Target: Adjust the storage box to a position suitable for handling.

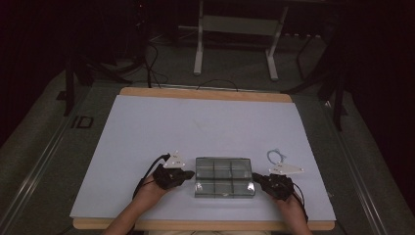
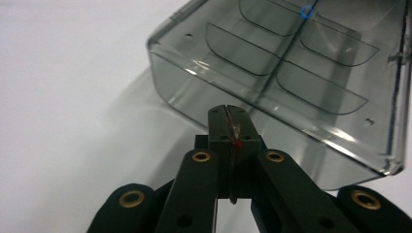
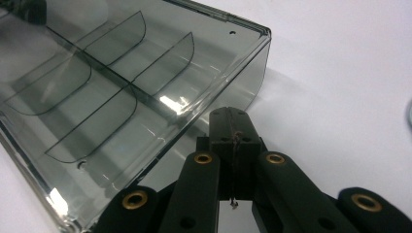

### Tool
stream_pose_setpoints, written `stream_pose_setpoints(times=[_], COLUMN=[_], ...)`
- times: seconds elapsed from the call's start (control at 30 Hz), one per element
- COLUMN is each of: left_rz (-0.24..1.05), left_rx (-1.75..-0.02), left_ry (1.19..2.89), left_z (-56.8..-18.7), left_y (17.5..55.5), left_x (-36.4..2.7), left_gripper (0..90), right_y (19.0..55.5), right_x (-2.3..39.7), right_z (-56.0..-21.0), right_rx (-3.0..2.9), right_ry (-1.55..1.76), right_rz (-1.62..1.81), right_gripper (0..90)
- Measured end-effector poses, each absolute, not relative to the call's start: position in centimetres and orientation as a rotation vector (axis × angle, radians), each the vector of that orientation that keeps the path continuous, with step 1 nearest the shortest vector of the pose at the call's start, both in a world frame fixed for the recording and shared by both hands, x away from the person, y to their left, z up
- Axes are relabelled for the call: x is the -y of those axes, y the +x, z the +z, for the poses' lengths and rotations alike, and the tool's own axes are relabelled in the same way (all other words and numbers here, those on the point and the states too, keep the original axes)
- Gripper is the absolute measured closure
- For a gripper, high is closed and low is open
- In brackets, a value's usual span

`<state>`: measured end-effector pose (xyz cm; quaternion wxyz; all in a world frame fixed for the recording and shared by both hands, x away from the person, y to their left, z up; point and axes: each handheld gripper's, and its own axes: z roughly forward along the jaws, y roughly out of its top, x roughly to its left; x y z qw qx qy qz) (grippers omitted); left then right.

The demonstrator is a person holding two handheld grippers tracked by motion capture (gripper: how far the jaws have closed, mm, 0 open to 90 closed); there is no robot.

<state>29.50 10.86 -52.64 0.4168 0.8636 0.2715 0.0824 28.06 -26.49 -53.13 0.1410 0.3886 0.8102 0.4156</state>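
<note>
Near the front edge of the worktop [image 1: 147, 127], on its pale sheet, a clear smoky compartment box [image 1: 224, 176] lay flat between both hands. Left tongs [image 1: 192, 174] sat at the box's left end wall, jaws pressed together, pinching nothing; contact with the wall could not be judged. Right tongs [image 1: 254, 176] sat at the right end, likewise pressed together and empty. Six divided cells were visible inside the box. A small coiled cord [image 1: 275, 155] lay just beyond the right tongs.
</note>
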Motion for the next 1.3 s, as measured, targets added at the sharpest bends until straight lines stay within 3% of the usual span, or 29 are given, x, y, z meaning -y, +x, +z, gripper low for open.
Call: stream_pose_setpoints(times=[0.47, 1.3], left_rz=[0.213, 0.152], left_rx=[-0.596, -0.520], left_ry=[2.139, 2.189], left_z=[-52.6, -52.2], left_y=[28.6, 27.0], left_x=[-12.8, -11.1], left_gripper=[89.9, 89.9], right_y=[29.7, 26.9], right_x=[28.6, 28.4], right_z=[-52.8, -52.2], right_rx=[-2.408, -2.615], right_ry=[0.998, 0.733], right_rz=[1.204, 1.225], right_gripper=[90.0, 90.0])
